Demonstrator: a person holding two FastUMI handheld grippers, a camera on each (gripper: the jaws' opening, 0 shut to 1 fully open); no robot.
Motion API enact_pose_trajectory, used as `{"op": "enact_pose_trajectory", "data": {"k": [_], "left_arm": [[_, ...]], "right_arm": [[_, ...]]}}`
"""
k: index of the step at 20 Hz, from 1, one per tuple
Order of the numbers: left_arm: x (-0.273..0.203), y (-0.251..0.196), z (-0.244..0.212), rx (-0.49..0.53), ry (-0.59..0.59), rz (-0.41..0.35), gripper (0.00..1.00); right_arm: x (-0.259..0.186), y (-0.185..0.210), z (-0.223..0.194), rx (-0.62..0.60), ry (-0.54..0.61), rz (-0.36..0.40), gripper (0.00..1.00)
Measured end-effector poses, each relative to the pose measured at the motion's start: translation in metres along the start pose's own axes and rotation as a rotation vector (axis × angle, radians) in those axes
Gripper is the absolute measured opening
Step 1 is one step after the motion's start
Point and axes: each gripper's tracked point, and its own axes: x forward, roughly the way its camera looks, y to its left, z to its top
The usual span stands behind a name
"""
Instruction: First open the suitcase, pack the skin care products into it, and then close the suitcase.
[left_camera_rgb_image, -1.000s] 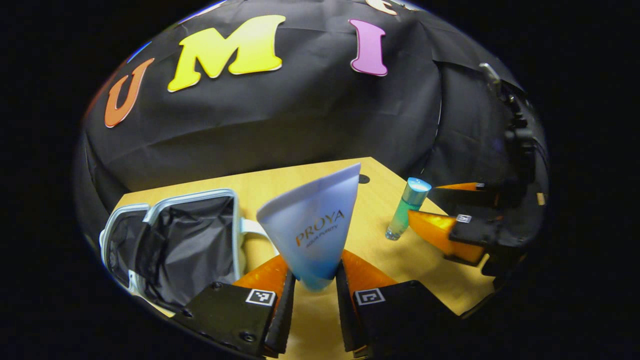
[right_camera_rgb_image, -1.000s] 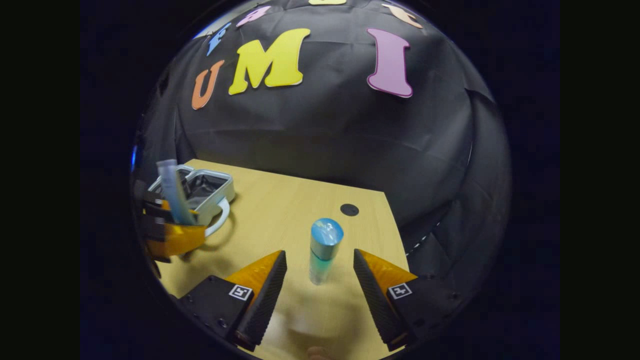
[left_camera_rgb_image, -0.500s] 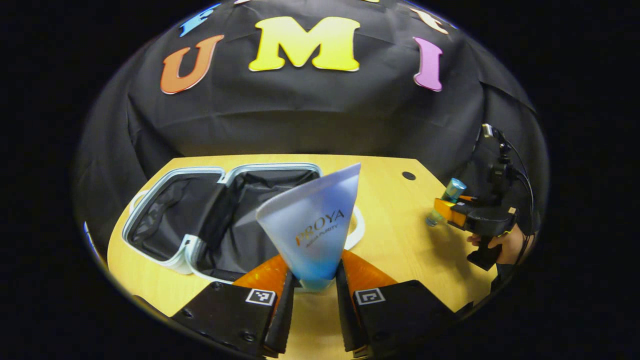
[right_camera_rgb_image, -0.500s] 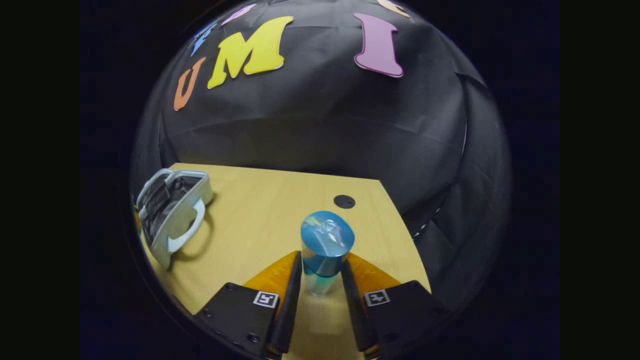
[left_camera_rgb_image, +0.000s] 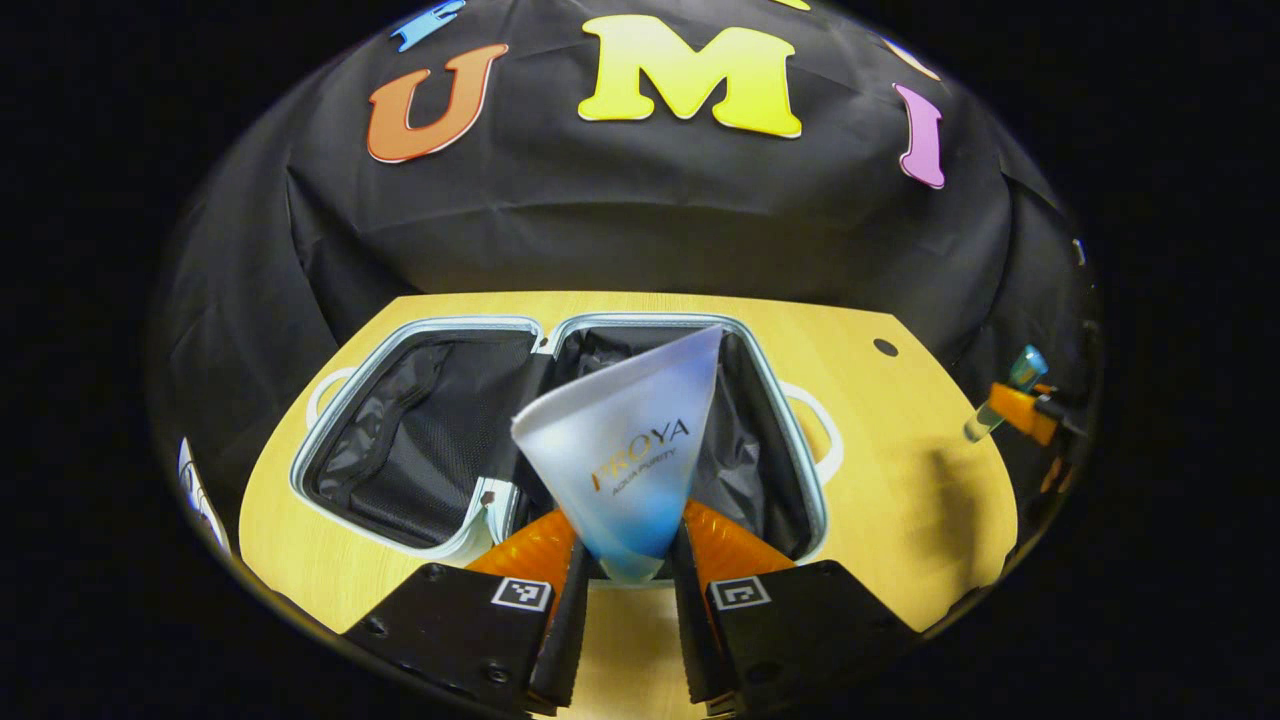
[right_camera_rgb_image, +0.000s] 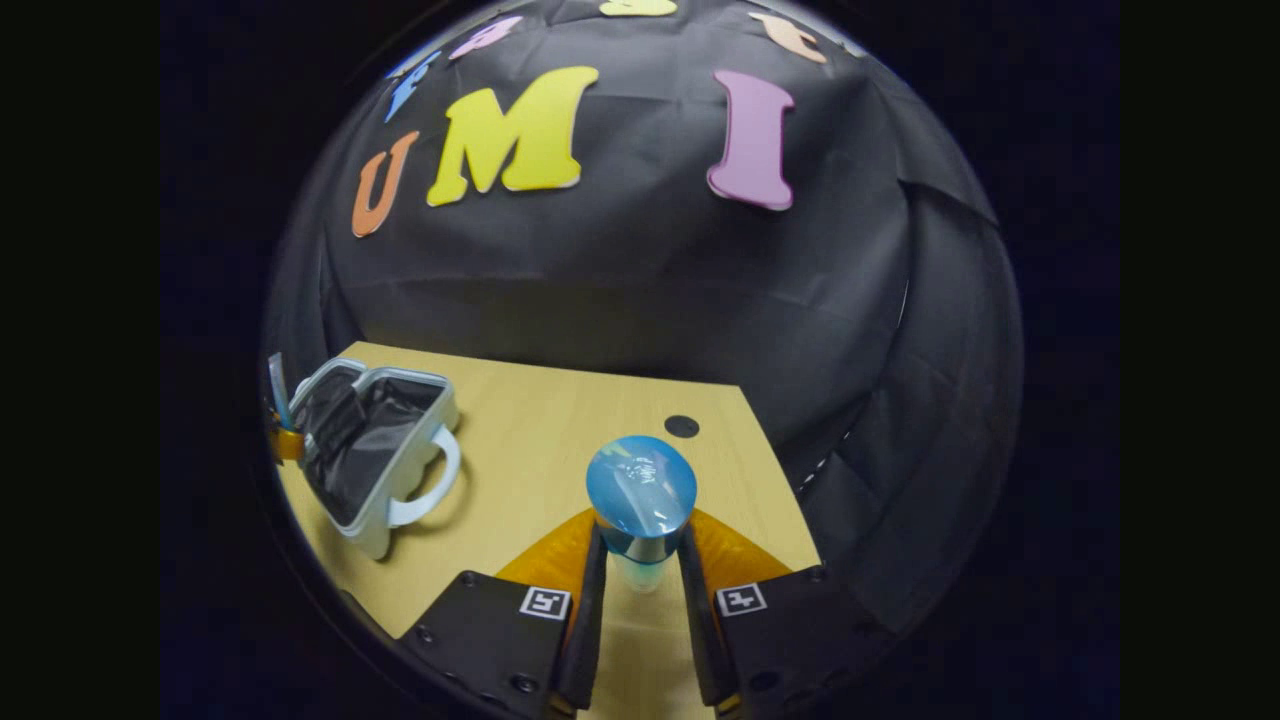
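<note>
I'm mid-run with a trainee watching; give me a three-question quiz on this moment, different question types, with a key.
1. True or false: the suitcase lies open on the table.
2. What do the left tongs hold? A) a pale blue tube B) a glass jar C) a sponge
3. Fill in: the right tongs are shut on a small bottle with a ____ cap.

Key:
1. True; both halves lie spread flat, showing dark lining.
2. A; the tube is gripped at its narrow end, wide end up, over the suitcase.
3. Blue.
</note>
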Motion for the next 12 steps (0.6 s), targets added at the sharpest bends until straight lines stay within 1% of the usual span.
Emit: {"op": "enact_pose_trajectory", "data": {"k": [1,3,4,5,9,11,12], "left_arm": [[0.006,0.005,-0.002,0.004,0.012,-0.004,0.43],[0.021,0.011,-0.005,0.013,0.040,-0.013,0.43],[0.029,0.014,-0.009,0.022,0.061,-0.011,0.43],[0.038,0.017,-0.015,0.034,0.094,-0.007,0.43],[0.068,0.020,-0.034,0.090,0.216,0.005,0.43],[0.078,0.021,-0.041,0.092,0.260,0.014,0.43],[0.081,0.021,-0.044,0.089,0.268,0.012,0.44]], "right_arm": [[-0.019,0.006,0.008,0.026,-0.005,0.003,0.36],[-0.048,0.023,0.024,0.075,-0.021,0.012,0.36],[-0.061,0.032,0.028,0.086,-0.027,0.019,0.34],[-0.071,0.041,0.033,0.084,-0.031,0.030,0.36],[-0.096,0.067,0.041,0.053,-0.051,0.044,0.36],[-0.104,0.074,0.039,0.058,-0.046,0.048,0.36],[-0.107,0.077,0.037,0.054,-0.041,0.050,0.34]]}}
